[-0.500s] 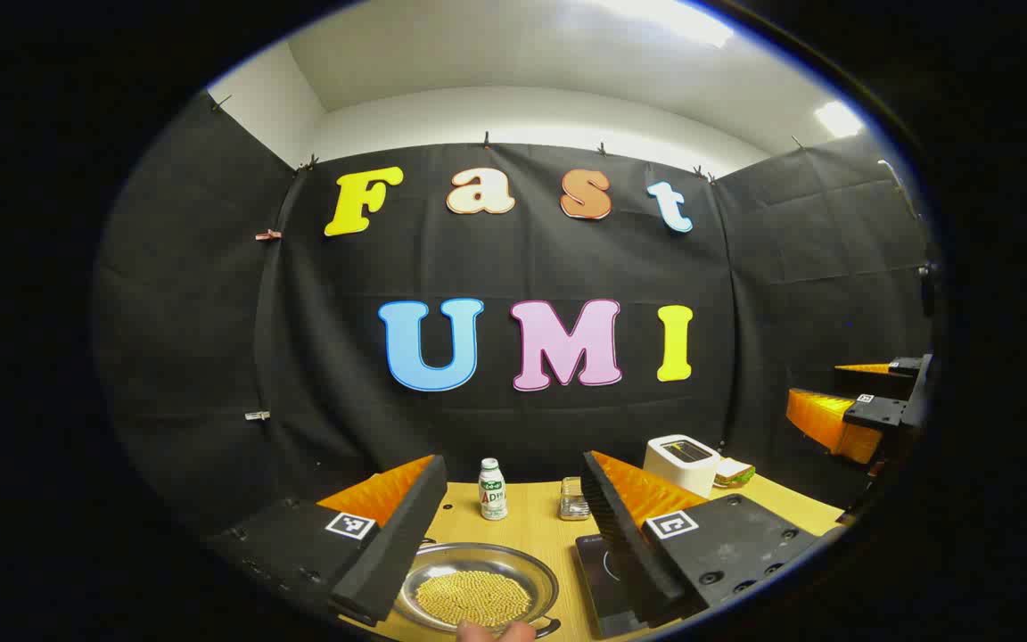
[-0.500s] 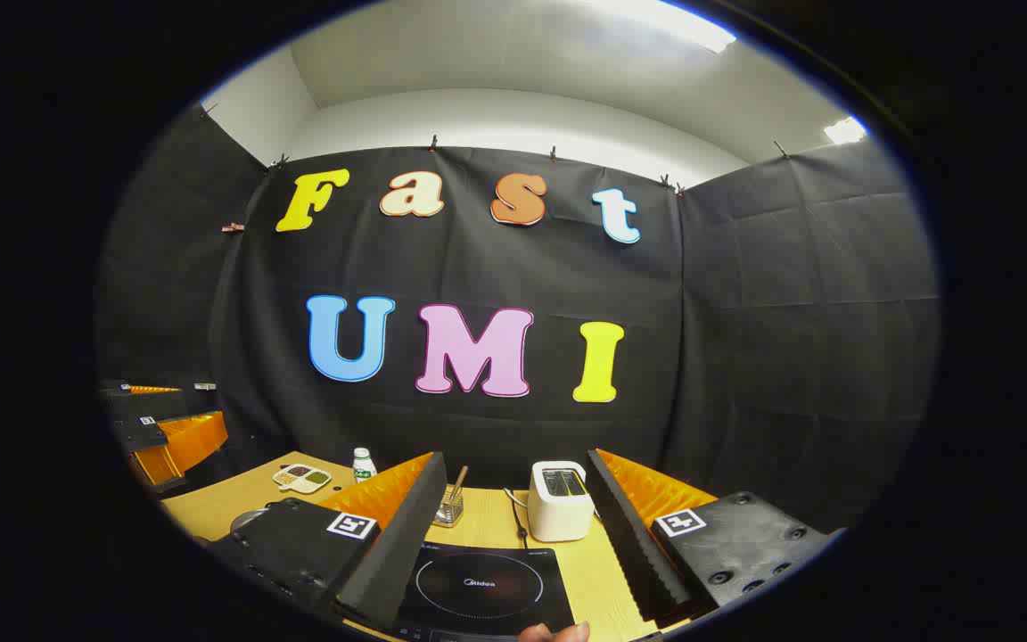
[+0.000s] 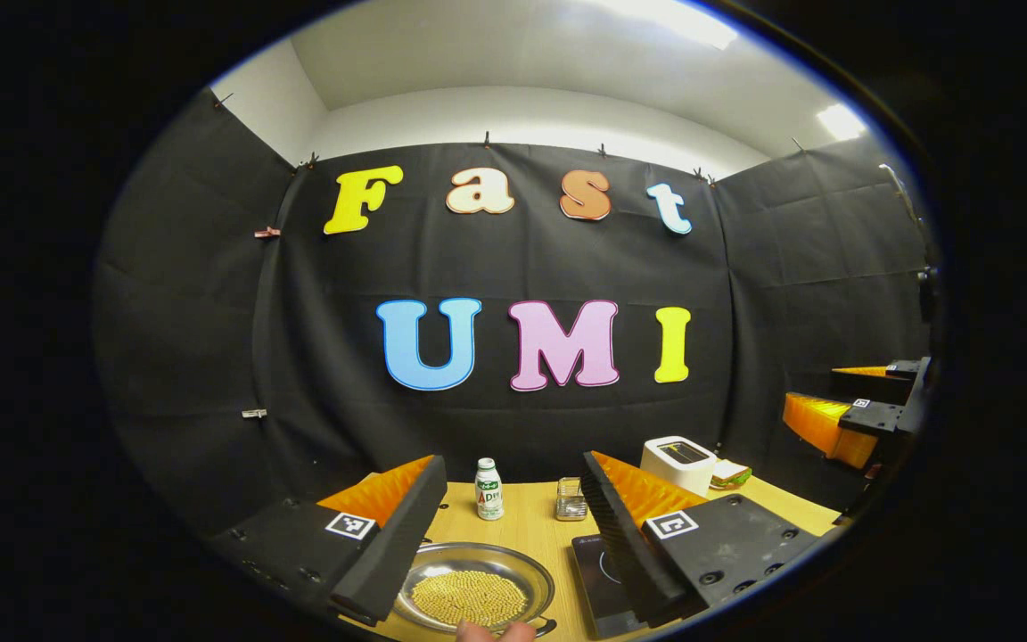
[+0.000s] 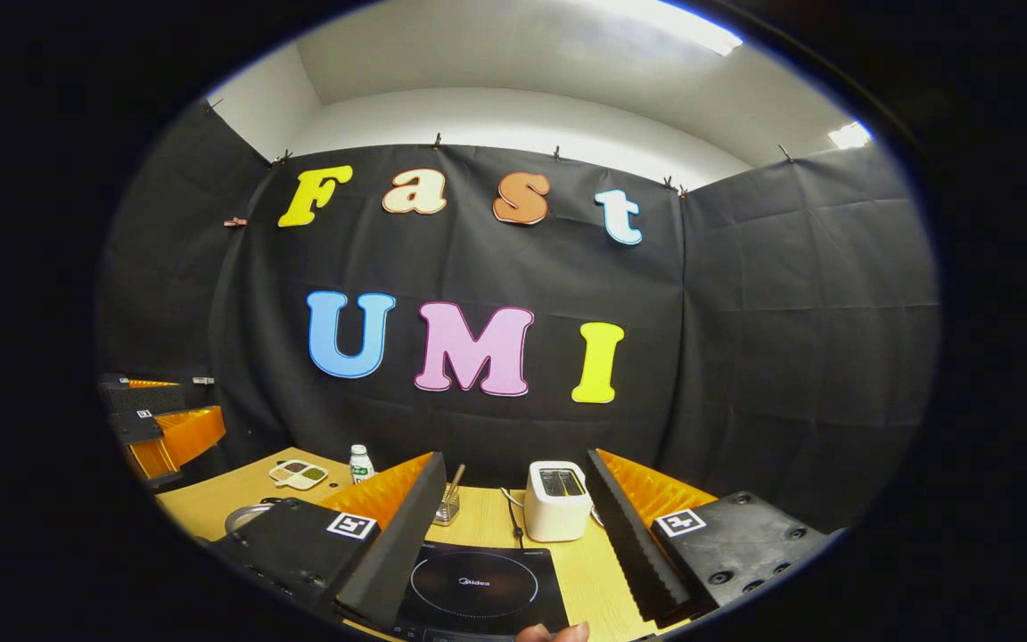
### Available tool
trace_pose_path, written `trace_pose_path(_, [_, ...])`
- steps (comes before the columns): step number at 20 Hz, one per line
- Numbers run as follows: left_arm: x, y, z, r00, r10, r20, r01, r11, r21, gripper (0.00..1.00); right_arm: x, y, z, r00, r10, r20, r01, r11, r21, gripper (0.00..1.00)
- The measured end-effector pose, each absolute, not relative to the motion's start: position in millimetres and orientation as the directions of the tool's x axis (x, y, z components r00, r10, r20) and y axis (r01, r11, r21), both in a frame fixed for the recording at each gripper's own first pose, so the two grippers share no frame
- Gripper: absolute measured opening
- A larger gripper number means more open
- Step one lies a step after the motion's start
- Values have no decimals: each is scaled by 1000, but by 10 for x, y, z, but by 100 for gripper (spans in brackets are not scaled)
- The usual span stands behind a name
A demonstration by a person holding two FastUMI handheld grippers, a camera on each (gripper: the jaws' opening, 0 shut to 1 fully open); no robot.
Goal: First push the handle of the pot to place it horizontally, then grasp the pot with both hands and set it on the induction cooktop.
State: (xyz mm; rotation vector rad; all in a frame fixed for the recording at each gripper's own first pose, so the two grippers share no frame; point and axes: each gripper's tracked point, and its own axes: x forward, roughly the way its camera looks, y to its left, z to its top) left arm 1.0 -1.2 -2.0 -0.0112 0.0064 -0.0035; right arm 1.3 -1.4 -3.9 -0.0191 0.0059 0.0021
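1. Shallow round steel pot (image 3: 474, 590) filled with small yellow grains sits on the light wooden table (image 3: 531, 526), low in the left gripper view, between that gripper's two fingers and below them. A dark bit of handle (image 3: 546, 626) shows at its near right rim; orientation too small to judge.
2. Flat black induction cooktop (image 4: 478, 590) lies just right of the pot, bare on top. In the right gripper view it sits straight ahead between the fingers.
3. Left gripper (image 3: 513, 526): jaws spread wide, nothing between the pads, held above the table, not touching the pot. A fingertip of the holding hand (image 3: 494, 631) shows at the bottom edge.
4. Right gripper (image 4: 518, 526): jaws equally wide apart, empty, hovering over the cooktop's near side.
5. Change from half a second ago: very little. Both views have tilted a touch, so the pot and cooktop sit slightly lower in frame; neither gripper has closed or approached. The pot has not moved.
6. Judgement: task barely begun. The handle push looks still to be done, then the two-handed lift.
7. Outward: white drink bottle with green label (image 3: 488, 489), small metal holder (image 3: 571, 501), white toaster (image 4: 558, 501), divided snack dish (image 4: 299, 474) stand along the far side, well apart from the pot.
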Motion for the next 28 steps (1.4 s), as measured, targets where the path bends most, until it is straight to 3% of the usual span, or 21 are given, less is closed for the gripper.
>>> trace_pose_path(6, [5, -23, -42, 1000, -5, -8, 5, 1000, -22, 97, 8, -47, -56, 1000, -4, -7, 4, 1000, -21, 97])
trace_pose_path(10, [-4, -64, -78, 999, -36, -18, 35, 998, -44, 92, -4, -73, -78, 1000, -8, -12, 8, 1000, -24, 98])
trace_pose_path(15, [1, -210, -297, 987, -133, -89, 126, 989, -76, 6, 6, -85, -88, 1000, -11, -18, 10, 1000, -28, 98])
trace_pose_path(19, [-34, -81, -602, 973, -133, -189, 116, 988, -101, 5, -3, -94, -119, 1000, -10, -22, 9, 999, -32, 97])
trace_pose_path(21, [-95, -37, -935, 946, -138, -294, 108, 987, -116, 5, -7, -109, -148, 999, -12, -30, 11, 999, -33, 97])
trace_pose_path(28, [-402, 78, -1965, 773, -199, -602, 160, 980, -118, 5, -28, -161, -224, 998, -28, -50, 27, 999, -28, 98])
